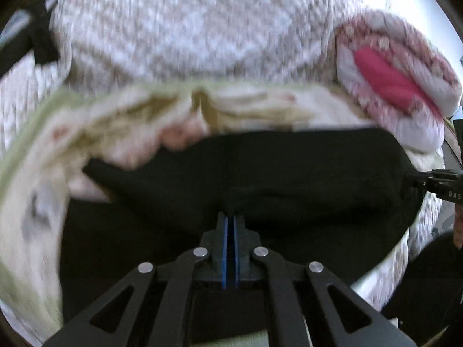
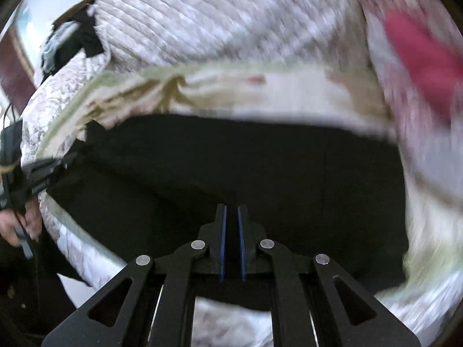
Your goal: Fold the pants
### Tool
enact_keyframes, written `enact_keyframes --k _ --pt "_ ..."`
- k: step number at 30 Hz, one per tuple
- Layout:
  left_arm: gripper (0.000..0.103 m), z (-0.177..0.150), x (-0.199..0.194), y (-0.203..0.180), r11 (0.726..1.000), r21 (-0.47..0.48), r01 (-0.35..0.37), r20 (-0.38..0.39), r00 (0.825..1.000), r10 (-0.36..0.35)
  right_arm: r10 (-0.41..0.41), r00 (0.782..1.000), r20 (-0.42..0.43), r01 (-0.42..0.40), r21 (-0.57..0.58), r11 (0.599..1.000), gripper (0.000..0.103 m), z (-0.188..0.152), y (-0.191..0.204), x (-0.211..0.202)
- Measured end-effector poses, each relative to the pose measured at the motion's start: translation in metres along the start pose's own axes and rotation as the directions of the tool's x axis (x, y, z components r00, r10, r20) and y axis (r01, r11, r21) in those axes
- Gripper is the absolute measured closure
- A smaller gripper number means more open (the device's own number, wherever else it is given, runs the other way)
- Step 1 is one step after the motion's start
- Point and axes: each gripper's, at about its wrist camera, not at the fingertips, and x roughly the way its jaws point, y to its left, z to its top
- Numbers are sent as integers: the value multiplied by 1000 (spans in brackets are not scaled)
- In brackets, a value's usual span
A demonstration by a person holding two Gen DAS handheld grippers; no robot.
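Note:
Black pants (image 1: 275, 167) lie spread over the bedding and fill the lower middle of both views. My left gripper (image 1: 230, 215) is shut on a pinch of the black cloth, and creases run out from its blue pads. In the right wrist view my right gripper (image 2: 231, 206) is likewise shut on the pants (image 2: 246, 159), with dark cloth in the thin slit between its pads. Each gripper shows in the other's view: the right gripper (image 1: 434, 185) at the pants' right edge, the left gripper (image 2: 43, 170) at their left edge. Both pictures are blurred.
A cream floral blanket with a green border (image 1: 144, 110) lies under the pants on a pale quilted bedspread (image 1: 188, 23). A rolled pink and white quilt with a red patch (image 1: 390, 81) sits at the right. A hand (image 2: 20, 225) shows at the bed's left edge.

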Motion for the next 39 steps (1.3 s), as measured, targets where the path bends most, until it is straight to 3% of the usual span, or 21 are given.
enact_keyframes --k 4,6,7,8,9,10,13,17,20,21,22,24,25,30,35,37,39 --pt "98 -22 -10 5 999 -49 -9 -29 1000 7 -2 999 -54 10 139 990 95 -29 -15 16" --pt "97 -25 -23 11 996 -88 -15 -6 1000 14 17 999 -41 -9 186 983 80 -35 -18 13" --pt "92 -22 -26 15 994 -105 -25 3 1000 25 26 1000 -16 -22 196 980 76 -35 -18 9" --pt "87 -19 -29 18 992 -121 -42 15 999 45 30 999 20 -33 195 980 67 -34 -16 5" --pt "76 -15 -30 21 990 -132 -51 29 998 55 30 998 47 -39 191 981 56 -33 -14 2" --pt "66 -10 -30 23 988 -141 -59 42 997 66 26 996 84 -41 190 981 52 -31 -12 0" --pt "54 15 -18 26 983 -163 -87 44 994 96 26 990 137 -57 223 973 52 -27 -15 2" --pt "52 44 24 19 984 -118 -135 7 991 137 27 989 144 -62 250 966 52 -28 -22 9" --pt "52 50 53 18 981 -98 -169 -51 985 164 38 988 149 -79 279 957 52 -30 -28 11" --pt "57 50 59 20 979 -99 -176 -62 983 170 41 987 155 -84 285 955 52 -30 -30 11" --pt "73 49 60 22 974 -109 -197 -53 980 193 39 986 159 -85 290 953 52 -30 -31 11" --pt "96 46 53 26 968 -125 -216 -29 976 214 43 986 163 -90 295 951 52 -30 -32 12" --pt "98 45 49 31 968 -148 -205 -24 979 203 45 985 164 -92 296 951 52 -29 -32 12" --pt "99 24 13 55 943 -266 -199 58 973 222 17 984 178 -69 292 954 52 -29 -32 10" --pt "99 -2 -37 73 902 -386 -193 147 952 267 -16 978 208 -50 308 950 52 -36 -35 -2" --pt "98 -16 -51 77 887 -422 -189 158 948 277 -25 978 209 -44 319 947 52 -39 -36 -5" --pt "98 -30 -51 78 883 -432 -184 136 954 266 -32 978 205 -39 329 944 52 -40 -37 -6"
